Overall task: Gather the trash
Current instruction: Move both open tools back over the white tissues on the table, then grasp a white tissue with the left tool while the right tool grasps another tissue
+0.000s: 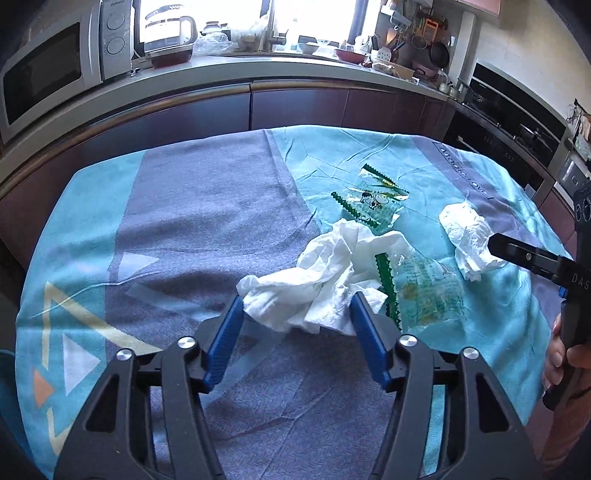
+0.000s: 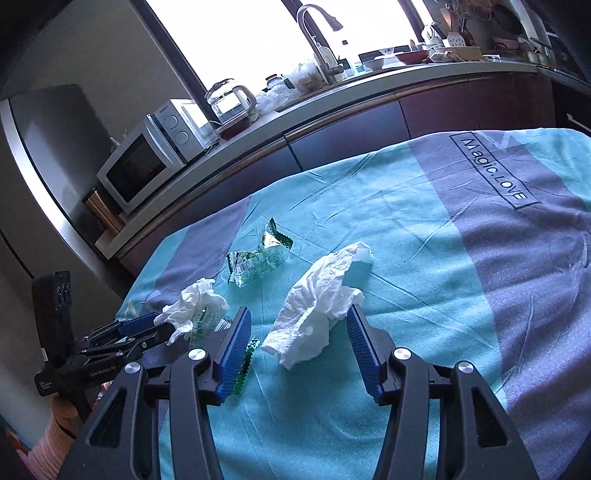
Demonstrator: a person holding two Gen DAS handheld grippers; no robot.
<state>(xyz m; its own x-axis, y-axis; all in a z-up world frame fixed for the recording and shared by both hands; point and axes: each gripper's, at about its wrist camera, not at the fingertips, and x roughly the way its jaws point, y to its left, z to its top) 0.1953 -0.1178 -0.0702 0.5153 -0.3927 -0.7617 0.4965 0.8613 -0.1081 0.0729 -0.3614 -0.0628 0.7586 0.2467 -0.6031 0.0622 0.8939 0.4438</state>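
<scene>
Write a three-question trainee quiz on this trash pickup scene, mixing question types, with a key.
1. True or false: both grippers have their jaws shut.
2. How many crumpled white tissues lie on the cloth?
3. The left gripper straddles: A) a tissue, B) a wrapper, C) nothing.

Key:
1. False: left and right gripper are open.
2. Two: the left tissue and the right tissue.
3. A.

Ahead of your grippers, a table under a turquoise and grey-blue cloth (image 1: 207, 206) runs toward a long counter (image 1: 258, 70) with dark cabinet fronts. To your left on it sit a microwave (image 1: 48, 70) and kettle (image 1: 168, 35); bright windows (image 2: 258, 33) glare behind the faucet (image 2: 317, 37).
</scene>
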